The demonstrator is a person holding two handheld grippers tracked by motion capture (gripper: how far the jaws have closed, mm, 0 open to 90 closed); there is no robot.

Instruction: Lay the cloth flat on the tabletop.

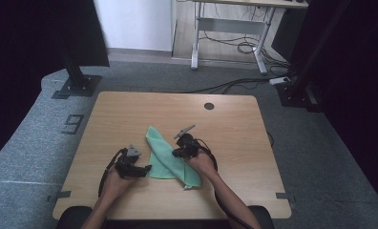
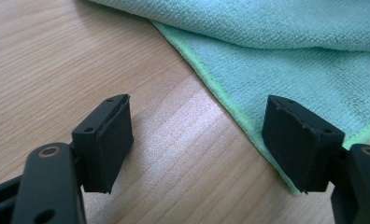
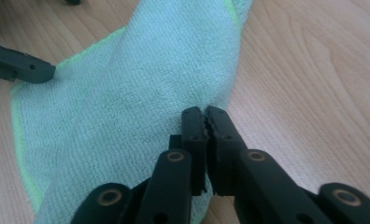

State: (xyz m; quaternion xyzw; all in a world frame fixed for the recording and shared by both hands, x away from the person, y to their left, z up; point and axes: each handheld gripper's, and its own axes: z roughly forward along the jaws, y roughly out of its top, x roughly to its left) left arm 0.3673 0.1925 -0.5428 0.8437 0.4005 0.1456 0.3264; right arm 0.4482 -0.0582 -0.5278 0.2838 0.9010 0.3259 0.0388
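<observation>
A soft, fuzzy green cloth (image 1: 167, 159) lay folded on the wooden counter (image 1: 235, 138), pinched by the right gripper (image 3: 204, 113), beside the wide-open left gripper (image 2: 197, 140).

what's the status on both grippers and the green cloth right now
Left gripper open, jaws straddling the green microfibre cloth hem. Right gripper shut on a cloth fold. Cloth half folded on wooden table. Nothing in the way.

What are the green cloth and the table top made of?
The green cloth looks like microfibre: a fine looped, matte weave with a brighter stitched hem. The table top shows pale wood grain with a smooth, faintly glossy finish; whether laminate or real wood can't be told.
</observation>
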